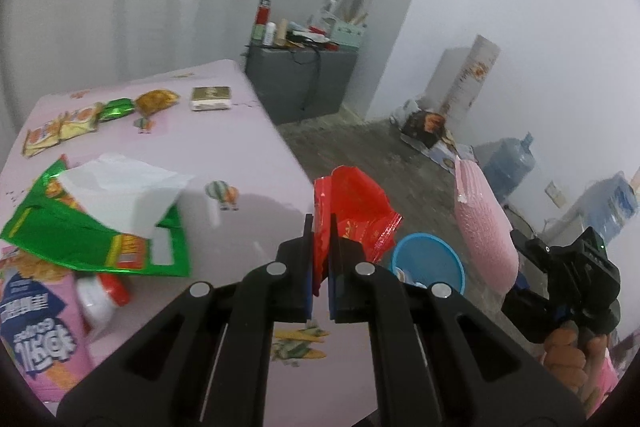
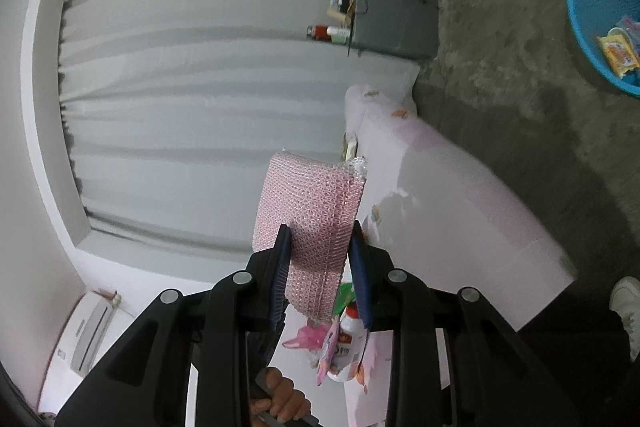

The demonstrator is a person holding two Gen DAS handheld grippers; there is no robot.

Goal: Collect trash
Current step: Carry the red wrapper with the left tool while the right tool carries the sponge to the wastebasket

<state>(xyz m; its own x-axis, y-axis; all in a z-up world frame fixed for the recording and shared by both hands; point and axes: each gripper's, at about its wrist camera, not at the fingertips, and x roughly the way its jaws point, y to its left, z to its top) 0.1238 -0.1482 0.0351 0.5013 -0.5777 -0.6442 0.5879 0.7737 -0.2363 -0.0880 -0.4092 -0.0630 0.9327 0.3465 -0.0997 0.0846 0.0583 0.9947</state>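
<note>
L gripper [image 1: 320, 267] clamps red wrapper [image 1: 352, 211], R gripper [image 2: 320, 267] grips pink bubble wrap [image 2: 308, 211]; blue bin [image 1: 430, 259] sits just below-right of L tips, so centre over rim before releasing.

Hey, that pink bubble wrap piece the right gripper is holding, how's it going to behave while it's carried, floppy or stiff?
Probably floppy: the pink bubble wrap arches over beyond the right gripper rather than standing flat. Likely very light, being air-filled film. It looks squeezed between the fingers, so the grip may be soft; it could slip if swung quickly toward the blue basket.
</note>
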